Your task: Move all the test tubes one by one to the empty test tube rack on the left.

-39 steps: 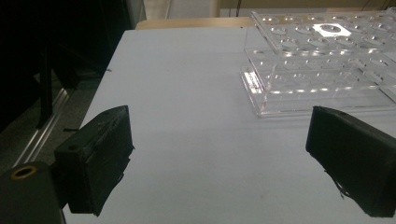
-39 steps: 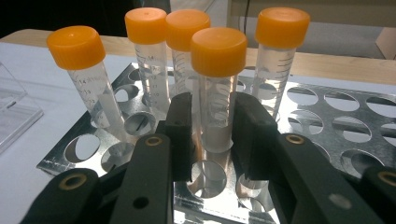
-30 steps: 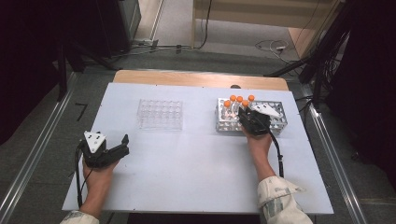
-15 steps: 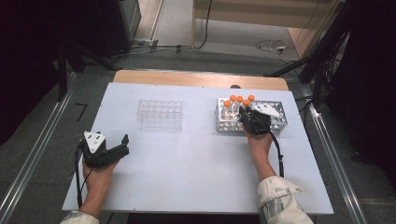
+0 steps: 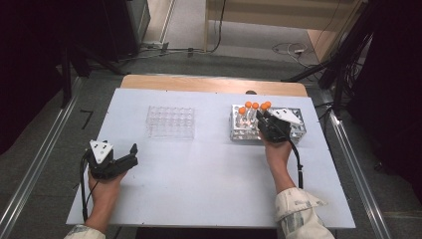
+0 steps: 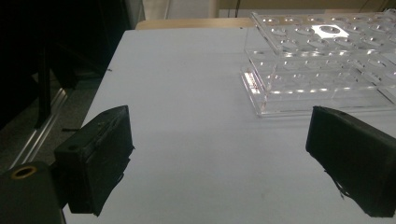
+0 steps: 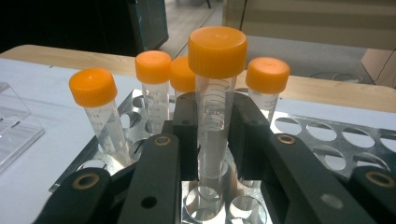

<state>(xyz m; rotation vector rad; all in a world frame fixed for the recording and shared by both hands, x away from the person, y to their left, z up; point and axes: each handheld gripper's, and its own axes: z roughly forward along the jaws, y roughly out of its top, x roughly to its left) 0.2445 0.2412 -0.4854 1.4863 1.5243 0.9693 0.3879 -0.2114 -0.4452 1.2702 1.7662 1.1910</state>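
Your right claw [image 7: 212,135] pinches a clear tube [image 7: 214,116] with an orange cap, which stands upright over the metal rack [image 5: 297,130] at the worktop's [image 5: 209,169] right rear, just in front of four more capped tubes [image 7: 100,112]. Your left claw [image 6: 224,163] rests spread and empty at the worktop's near left, near the clear rack [image 5: 170,122].

Each hand carries a black gripper: the left gripper [image 5: 128,155] and the right gripper [image 5: 263,119] both wear a pale grey three-cornered plate on top and trail a black cable. Brass-ringed pivots dot the jaw links. A cream sleeve [image 5: 298,209] covers the right forearm.
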